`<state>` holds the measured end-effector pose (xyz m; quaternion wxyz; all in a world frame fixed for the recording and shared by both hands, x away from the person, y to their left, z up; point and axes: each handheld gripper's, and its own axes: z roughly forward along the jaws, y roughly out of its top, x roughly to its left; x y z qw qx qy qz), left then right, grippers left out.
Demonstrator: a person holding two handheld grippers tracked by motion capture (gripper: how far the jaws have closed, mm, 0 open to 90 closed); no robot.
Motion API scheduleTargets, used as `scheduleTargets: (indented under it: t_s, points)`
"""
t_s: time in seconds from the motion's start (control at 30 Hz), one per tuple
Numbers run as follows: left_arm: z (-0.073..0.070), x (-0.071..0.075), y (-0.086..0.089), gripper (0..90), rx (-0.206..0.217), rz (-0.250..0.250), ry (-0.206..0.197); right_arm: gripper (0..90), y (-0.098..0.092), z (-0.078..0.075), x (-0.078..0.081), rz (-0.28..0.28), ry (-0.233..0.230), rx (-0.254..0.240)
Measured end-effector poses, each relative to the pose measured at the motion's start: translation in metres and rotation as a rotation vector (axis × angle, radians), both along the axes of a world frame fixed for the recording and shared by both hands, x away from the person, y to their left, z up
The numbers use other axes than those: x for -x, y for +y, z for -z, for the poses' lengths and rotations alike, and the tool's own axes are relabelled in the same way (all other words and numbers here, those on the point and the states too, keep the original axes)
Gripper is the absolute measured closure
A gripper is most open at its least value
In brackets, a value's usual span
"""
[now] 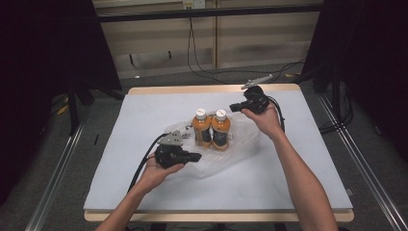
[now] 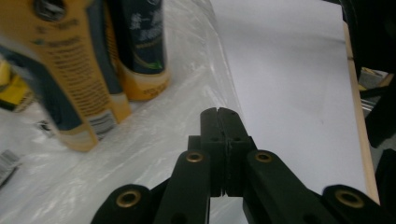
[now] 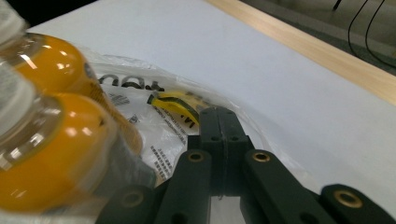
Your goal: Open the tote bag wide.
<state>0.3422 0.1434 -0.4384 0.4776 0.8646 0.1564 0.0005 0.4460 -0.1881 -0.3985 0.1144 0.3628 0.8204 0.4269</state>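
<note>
Orange bottles: standing side by side on the plastic bag, mid worktop
Left tool: closed, holding nothing
Right tool: closed, holding nothing
Left to do: bagging, I am guessing

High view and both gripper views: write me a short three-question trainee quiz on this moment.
1. How many orange plastic juice bottles stand on the clear plastic bag?
2. True or false: the left tool grips a bottle.
3. Which describes the right tool: A open, B shut with nothing between its jaws, C shut on the bag?

Key: 1. Two, side by side, upright. 2. False; its jaws are shut with nothing between them. 3. B.
</note>
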Motion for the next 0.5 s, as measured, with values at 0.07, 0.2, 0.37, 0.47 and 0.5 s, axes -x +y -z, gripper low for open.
scheduleTargets:
  t_s: [0.07, 0.2, 0.37, 0.47, 0.5]
  points:
    - [-0.001, 0.000, 0.003, 85.6, 0.012, -0.015, -0.007, 90.0, -0.008, -0.002, 0.008, 0.014, -0.013, -0.016]
    - [-0.007, 0.001, 0.012, 73.4, 0.036, -0.071, -0.046, 82.2, -0.022, -0.007, 0.023, 0.034, -0.043, -0.032]
    - [-0.015, 0.007, 0.026, 54.2, 0.047, -0.106, -0.100, 66.7, -0.035, -0.015, 0.047, 0.039, -0.083, -0.063]
    - [-0.017, 0.009, 0.036, 47.9, 0.051, -0.145, -0.114, 52.8, -0.041, -0.017, 0.061, 0.049, -0.106, -0.085]
    - [-0.017, 0.008, 0.039, 39.5, 0.047, -0.161, -0.115, 49.4, -0.046, -0.016, 0.070, 0.052, -0.114, -0.106]
